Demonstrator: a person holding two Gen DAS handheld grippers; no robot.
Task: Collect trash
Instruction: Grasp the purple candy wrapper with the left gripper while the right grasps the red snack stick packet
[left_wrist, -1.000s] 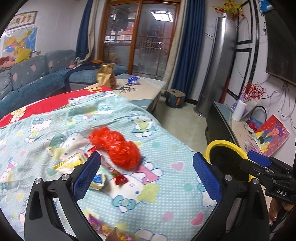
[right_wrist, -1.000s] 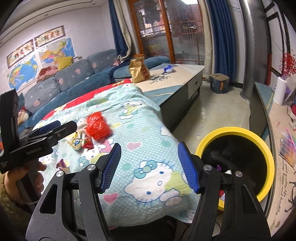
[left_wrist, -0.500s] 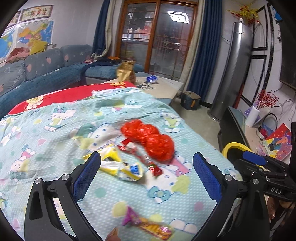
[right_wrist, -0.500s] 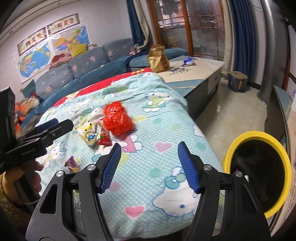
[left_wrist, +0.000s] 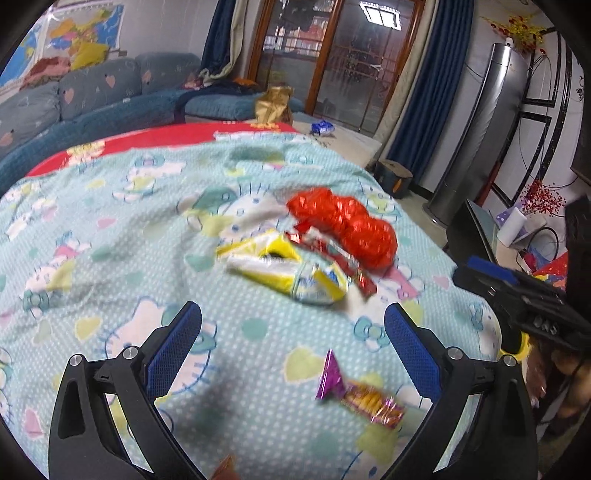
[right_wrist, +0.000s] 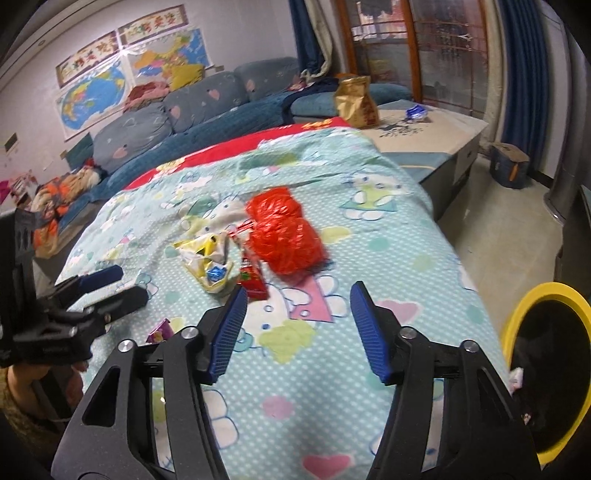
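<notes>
Trash lies on a Hello Kitty blanket (left_wrist: 110, 229): a crumpled red plastic bag (left_wrist: 347, 225) (right_wrist: 284, 232), a yellow-white wrapper (left_wrist: 291, 269) (right_wrist: 207, 258), a red snack wrapper (left_wrist: 343, 262) (right_wrist: 253, 280) and a purple-orange candy wrapper (left_wrist: 360, 391) (right_wrist: 160, 330). My left gripper (left_wrist: 291, 314) is open above the blanket, the candy wrapper lying under its right side, untouched. My right gripper (right_wrist: 299, 291) hovers just short of the red bag; its jaws are closing with nothing between them. A yellow-rimmed black bin (right_wrist: 546, 295) stands on the floor at the right.
Beyond the blanket, a low table (right_wrist: 436, 136) carries a brown paper bag (right_wrist: 356, 101) and a blue wrapper (right_wrist: 417, 110). A blue sofa (right_wrist: 192, 110) runs along the left. A box (right_wrist: 508, 166) sits on the floor, and a TV stand (left_wrist: 476, 229) lines the right wall.
Both grippers have swung left and lower over the blanket, so the trash sits closer and more central. The bin has slid to the right edge. The right jaws have narrowed.
</notes>
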